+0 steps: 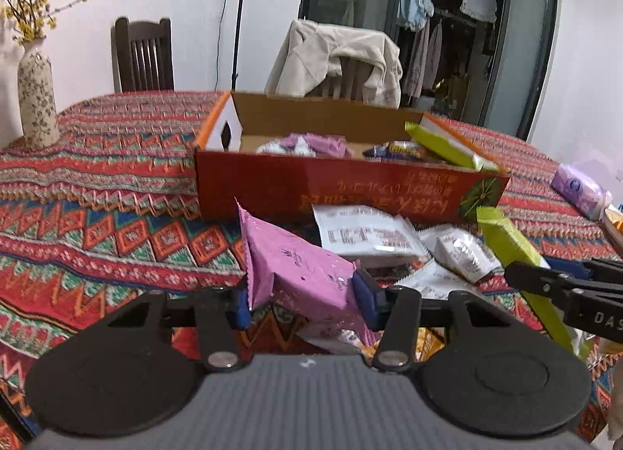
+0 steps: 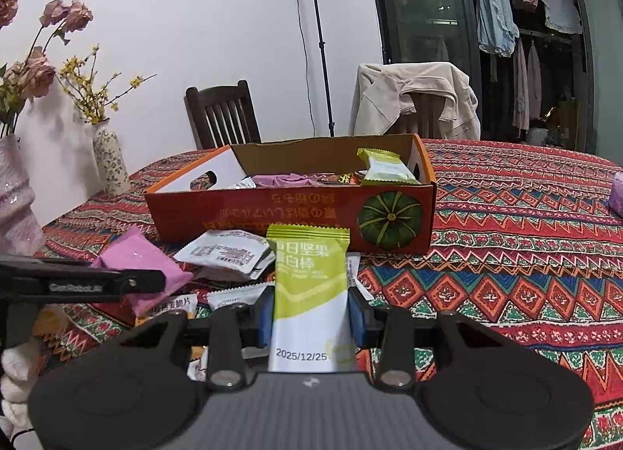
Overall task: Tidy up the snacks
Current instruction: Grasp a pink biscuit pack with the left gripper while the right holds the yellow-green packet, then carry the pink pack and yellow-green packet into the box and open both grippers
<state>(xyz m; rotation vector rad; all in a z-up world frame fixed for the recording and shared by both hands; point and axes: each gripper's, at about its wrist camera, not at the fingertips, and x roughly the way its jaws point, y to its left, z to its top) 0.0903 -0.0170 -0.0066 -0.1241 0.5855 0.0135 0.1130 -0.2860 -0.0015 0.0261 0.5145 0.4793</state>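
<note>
Crinkled pink packet (image 1: 300,270) pinched between left tongs (image 1: 300,300).

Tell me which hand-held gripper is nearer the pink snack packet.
Left. The left hand-held gripper has its pads closed on the pink snack packet. The right hand-held gripper is off to the packet's right, clamped on a green snack bar.

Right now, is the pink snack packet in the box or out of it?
Out. The pink snack packet sits between the left gripper's blue pads, raised over the tablecloth in front of the orange cardboard box.
</note>
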